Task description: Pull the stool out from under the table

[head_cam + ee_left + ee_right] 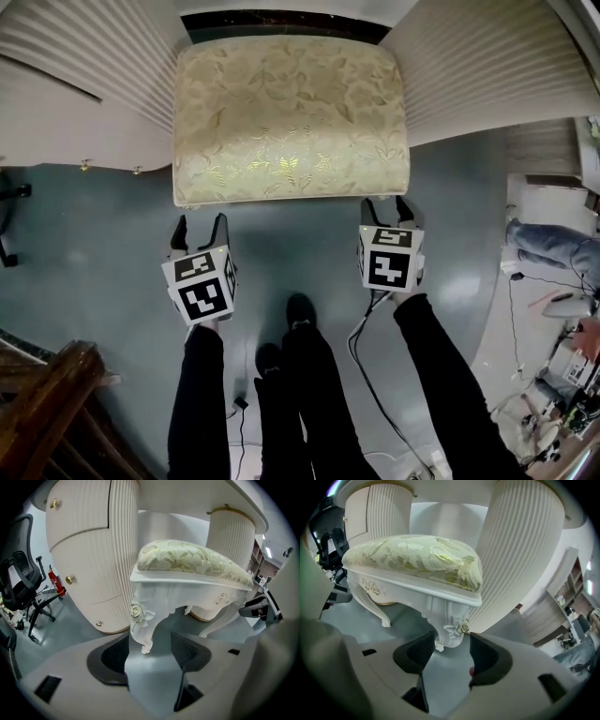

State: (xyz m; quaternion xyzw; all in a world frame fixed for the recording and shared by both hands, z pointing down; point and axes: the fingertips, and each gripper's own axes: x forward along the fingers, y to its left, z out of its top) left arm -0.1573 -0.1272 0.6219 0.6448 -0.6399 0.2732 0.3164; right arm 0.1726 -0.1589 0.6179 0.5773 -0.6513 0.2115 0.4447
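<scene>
The stool (291, 117), with a cream floral cushion and white carved legs, stands partly out from between the ribbed white pedestals of the table (75, 84). My left gripper (199, 232) hangs just in front of the stool's near left corner, jaws open. In the left gripper view the front left leg (140, 630) stands just ahead of the open left gripper (150, 651), untouched. My right gripper (392, 211) sits at the near right corner. In the right gripper view the front right leg (447, 632) is between the tips of the right gripper (452, 651), whose pads stand apart from it.
The table's right pedestal (487, 66) flanks the stool. An office chair (23, 588) and a red fire extinguisher (56, 581) stand to the left. Dark wooden furniture (47, 403) is at the near left. Cables (370, 375) trail on the grey floor by the person's legs (300, 394).
</scene>
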